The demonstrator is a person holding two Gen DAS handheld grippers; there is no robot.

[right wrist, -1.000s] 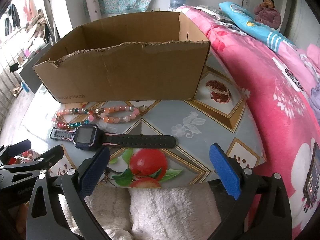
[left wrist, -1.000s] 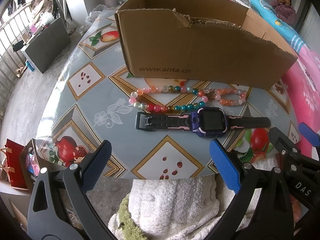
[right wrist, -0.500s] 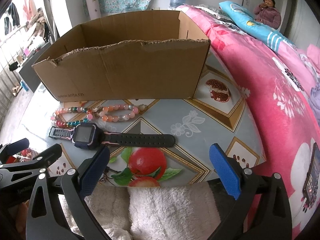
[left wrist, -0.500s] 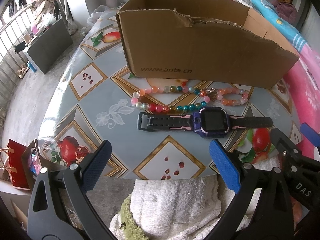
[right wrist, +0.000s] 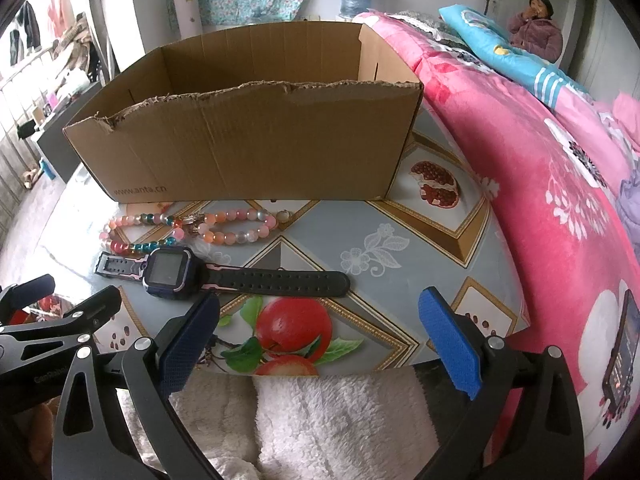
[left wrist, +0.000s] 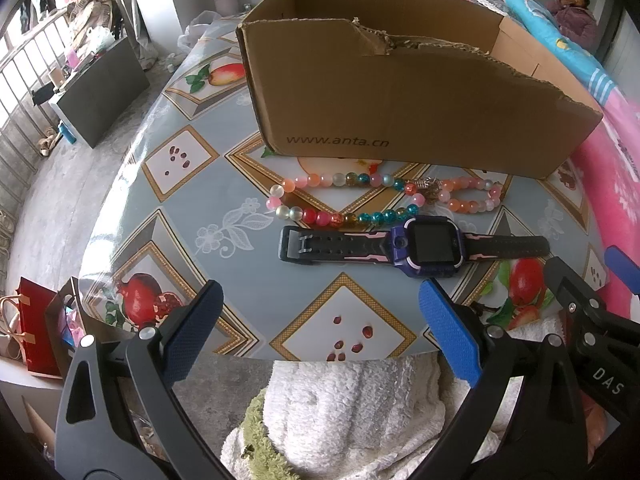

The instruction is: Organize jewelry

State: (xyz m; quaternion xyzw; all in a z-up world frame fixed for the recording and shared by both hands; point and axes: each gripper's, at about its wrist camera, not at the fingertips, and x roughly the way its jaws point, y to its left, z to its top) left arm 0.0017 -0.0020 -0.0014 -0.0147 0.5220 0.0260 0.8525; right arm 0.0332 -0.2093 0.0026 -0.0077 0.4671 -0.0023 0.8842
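Observation:
A purple smartwatch with a black strap [left wrist: 416,245] lies flat on the round table; it also shows in the right wrist view [right wrist: 224,276]. Behind it lie a multicoloured bead bracelet [left wrist: 340,200] and a pink-orange bead bracelet [left wrist: 466,196], seen too in the right wrist view [right wrist: 236,226]. An open cardboard box [left wrist: 400,108] stands behind them, also in the right wrist view [right wrist: 256,140]. My left gripper [left wrist: 320,332] is open and empty at the table's near edge, before the watch. My right gripper [right wrist: 320,332] is open and empty, to the right of the left one.
The table [left wrist: 200,184] has a fruit-patterned cloth. A white fluffy garment [left wrist: 352,412] lies below the near edge. A pink bed cover [right wrist: 540,184] borders the table on the right. A grey cabinet [left wrist: 100,92] stands on the floor at the left.
Both grippers have crept slightly forward toward the table, and the view has tilted a little. Both stay open; the jewelry has not moved.

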